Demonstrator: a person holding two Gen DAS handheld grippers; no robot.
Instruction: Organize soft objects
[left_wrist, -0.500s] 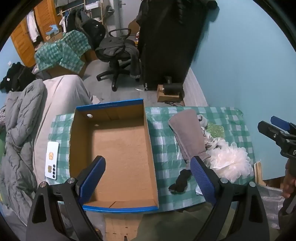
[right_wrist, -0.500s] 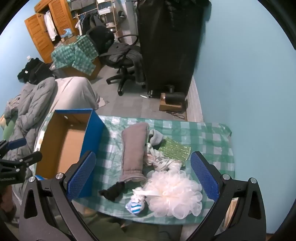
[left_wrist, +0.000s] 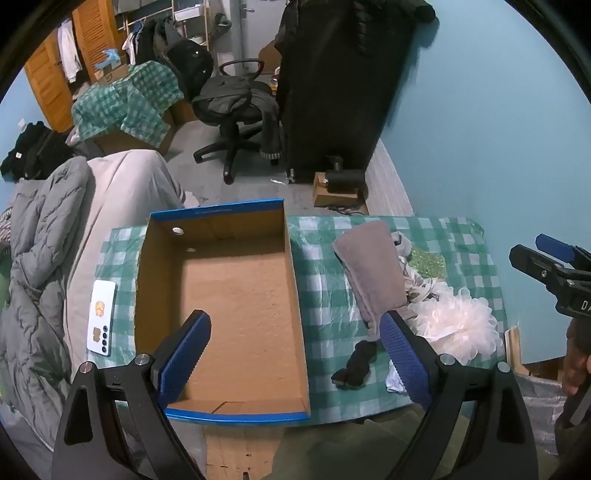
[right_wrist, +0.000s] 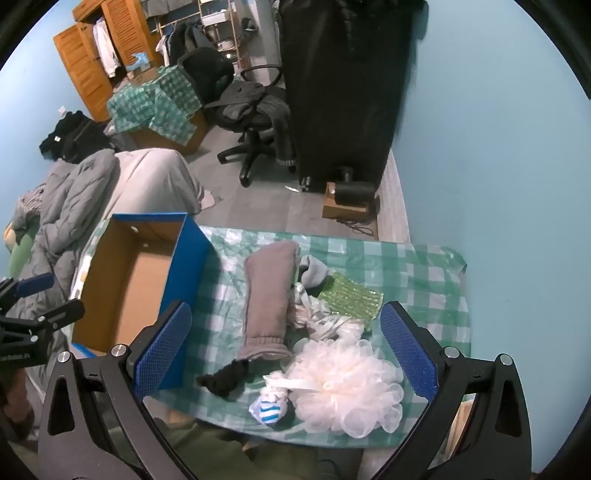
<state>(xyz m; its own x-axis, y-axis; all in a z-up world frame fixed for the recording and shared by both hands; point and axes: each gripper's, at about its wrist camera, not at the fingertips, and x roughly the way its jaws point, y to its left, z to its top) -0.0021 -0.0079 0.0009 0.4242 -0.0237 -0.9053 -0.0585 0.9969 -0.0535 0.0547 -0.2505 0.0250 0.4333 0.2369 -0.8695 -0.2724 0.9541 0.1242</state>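
An empty cardboard box with blue sides (left_wrist: 236, 295) (right_wrist: 129, 295) sits on the left of a green-checked table (left_wrist: 325, 295) (right_wrist: 417, 266). To its right lie soft objects: a grey-brown sock (left_wrist: 373, 273) (right_wrist: 269, 299), a white bath pouf (left_wrist: 458, 328) (right_wrist: 351, 384), a black sock (left_wrist: 354, 363) (right_wrist: 225, 378), a blue-striped white sock (right_wrist: 269, 406), a green sponge cloth (left_wrist: 428, 260) (right_wrist: 351, 297) and crumpled white-grey cloth (right_wrist: 317, 321). My left gripper (left_wrist: 295, 358) is open and empty above the box's near end. My right gripper (right_wrist: 286, 350) is open and empty above the pile.
A white phone (left_wrist: 101, 317) lies on the table left of the box. A grey duvet (left_wrist: 40, 258) is at the left. An office chair (left_wrist: 236, 110) and a black cabinet (left_wrist: 332, 85) stand behind. The blue wall (right_wrist: 498, 147) runs along the right.
Both grippers have shifted only slightly; the scene is otherwise the same and nothing was picked up.
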